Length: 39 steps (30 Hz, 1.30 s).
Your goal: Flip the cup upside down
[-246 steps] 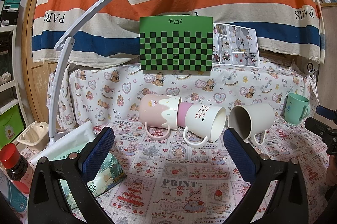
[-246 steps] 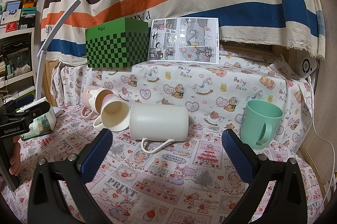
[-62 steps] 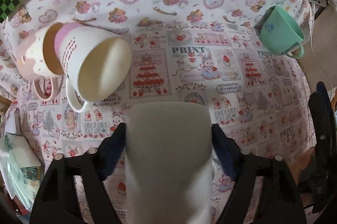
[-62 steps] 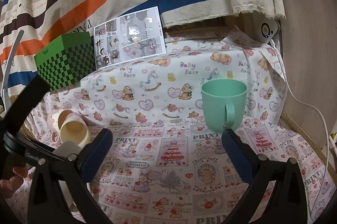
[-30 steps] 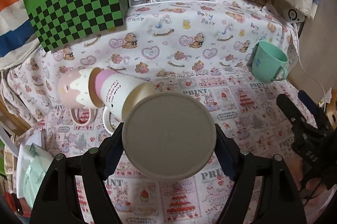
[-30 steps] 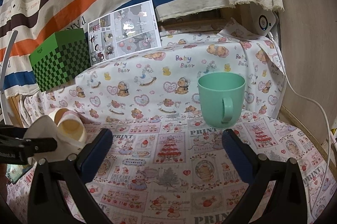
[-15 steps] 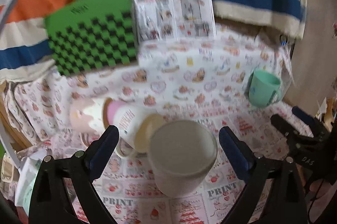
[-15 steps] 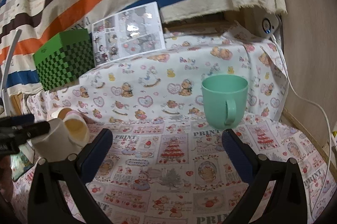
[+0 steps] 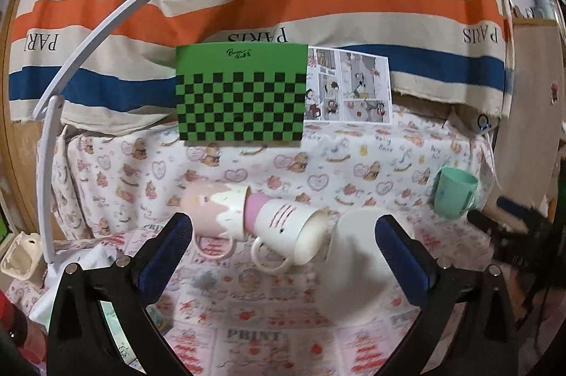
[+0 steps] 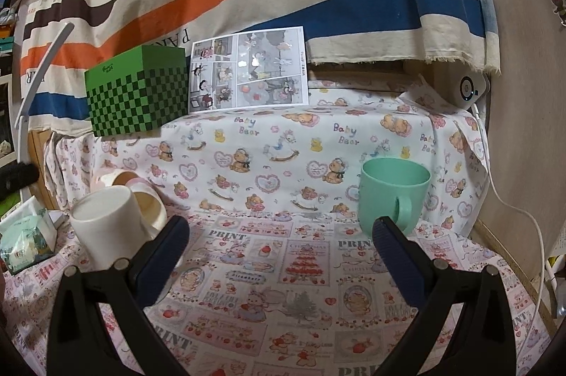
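The plain white cup (image 9: 357, 264) stands upside down on the printed cloth, its flat base up; it also shows at the left of the right wrist view (image 10: 106, 227). My left gripper (image 9: 283, 255) is open and empty, pulled back from the cup. A white-and-pink mug (image 9: 286, 234) lies on its side, nested into a pink mug (image 9: 212, 209). A mint green cup (image 10: 392, 195) stands upright ahead of my right gripper (image 10: 279, 252), which is open and empty.
A green checkered box (image 9: 242, 94) and a comic sheet (image 9: 350, 87) stand on the raised ledge behind. A white lamp arm (image 9: 70, 64) curves up at the left. A tissue pack (image 10: 24, 239) lies at the left edge. A striped cloth hangs behind.
My left gripper has let go of the white cup, which now stands upside down on the cloth, and has drawn back and levelled out. The right gripper has barely moved.
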Available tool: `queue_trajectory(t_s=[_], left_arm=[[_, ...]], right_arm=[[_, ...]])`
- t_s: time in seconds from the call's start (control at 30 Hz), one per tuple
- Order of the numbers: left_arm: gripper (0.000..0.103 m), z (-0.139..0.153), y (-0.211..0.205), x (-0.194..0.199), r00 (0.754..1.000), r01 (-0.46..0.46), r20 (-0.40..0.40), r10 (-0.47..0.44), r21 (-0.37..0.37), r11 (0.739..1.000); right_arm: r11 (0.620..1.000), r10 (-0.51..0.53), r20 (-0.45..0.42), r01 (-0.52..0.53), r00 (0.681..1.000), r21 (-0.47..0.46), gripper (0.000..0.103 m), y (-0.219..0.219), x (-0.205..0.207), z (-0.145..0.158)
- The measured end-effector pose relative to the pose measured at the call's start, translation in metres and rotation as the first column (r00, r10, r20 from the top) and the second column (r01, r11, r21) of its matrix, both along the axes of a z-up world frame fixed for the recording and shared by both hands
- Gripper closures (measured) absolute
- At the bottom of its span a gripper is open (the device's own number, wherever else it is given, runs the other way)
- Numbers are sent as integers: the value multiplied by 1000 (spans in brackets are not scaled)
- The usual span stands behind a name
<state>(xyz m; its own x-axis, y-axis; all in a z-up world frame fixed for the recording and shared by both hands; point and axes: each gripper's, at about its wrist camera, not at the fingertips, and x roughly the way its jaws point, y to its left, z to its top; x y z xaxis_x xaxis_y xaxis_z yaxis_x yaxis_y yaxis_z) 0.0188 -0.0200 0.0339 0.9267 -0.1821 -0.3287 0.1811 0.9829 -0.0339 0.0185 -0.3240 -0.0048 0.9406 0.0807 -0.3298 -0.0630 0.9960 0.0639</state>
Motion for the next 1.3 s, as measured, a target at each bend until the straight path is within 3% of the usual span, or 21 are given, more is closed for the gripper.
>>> queue_trajectory(t_s=[0.13, 0.47, 0.67, 0.9, 1.3], left_arm=[[1, -13, 5, -4, 1000, -28, 14, 27, 33, 999], [1, -35, 12, 2, 999, -24, -26, 24, 5, 1000], [1, -35, 15, 0, 999, -41, -17, 40, -13, 999], [0, -32, 7, -10, 998, -51, 39, 50, 30, 998], [0, -32, 7, -7, 998, -54, 30, 53, 25, 998]], right_arm=[[1000, 0, 1, 0, 1000, -4, 0, 1, 0, 0], [1000, 0, 2, 0, 1000, -10, 0, 2, -1, 0], [1000, 2, 0, -2, 1000, -16, 0, 4, 0, -1], [1000, 3, 0, -3, 1000, -22, 0, 5, 0, -1], [1000, 3, -1, -3, 1000, -22, 0, 5, 0, -1]])
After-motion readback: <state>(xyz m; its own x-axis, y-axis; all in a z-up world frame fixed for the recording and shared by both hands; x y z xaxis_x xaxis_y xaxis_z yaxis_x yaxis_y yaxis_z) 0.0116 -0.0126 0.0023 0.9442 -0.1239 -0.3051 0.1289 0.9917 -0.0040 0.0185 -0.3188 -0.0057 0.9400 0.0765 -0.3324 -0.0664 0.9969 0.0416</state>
